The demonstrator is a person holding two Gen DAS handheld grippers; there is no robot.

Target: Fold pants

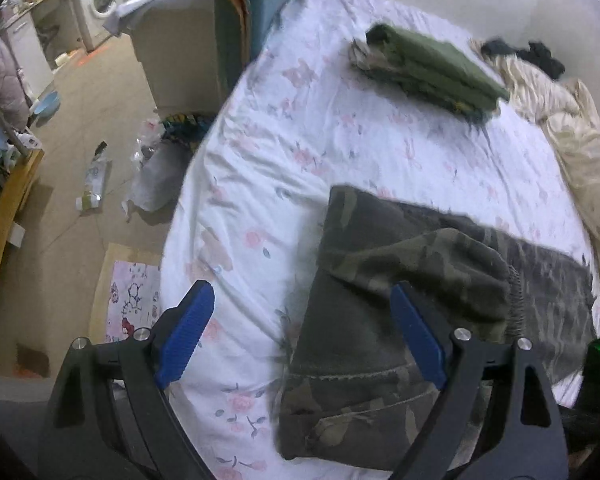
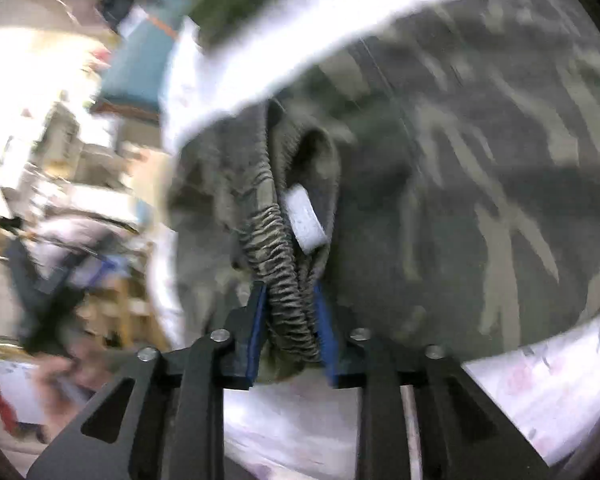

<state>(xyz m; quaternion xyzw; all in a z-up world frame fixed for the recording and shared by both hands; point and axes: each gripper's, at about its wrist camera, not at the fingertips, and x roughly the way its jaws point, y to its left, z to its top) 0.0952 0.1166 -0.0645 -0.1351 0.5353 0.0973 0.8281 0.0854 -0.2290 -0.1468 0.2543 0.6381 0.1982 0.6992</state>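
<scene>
Camouflage pants lie partly folded on the white floral bed sheet, near the bed's front edge. My left gripper is open above the sheet, its right blue finger over the pants and its left one over bare sheet. In the right wrist view my right gripper is shut on the pants' elastic waistband, with a white label showing just beyond the fingers. The pants spread out to the right; that view is blurred.
A folded olive-green garment lies farther back on the bed. A cream blanket runs along the right side by the wall. Left of the bed are the floor with litter, a grey cabinet, a wooden frame and a washing machine.
</scene>
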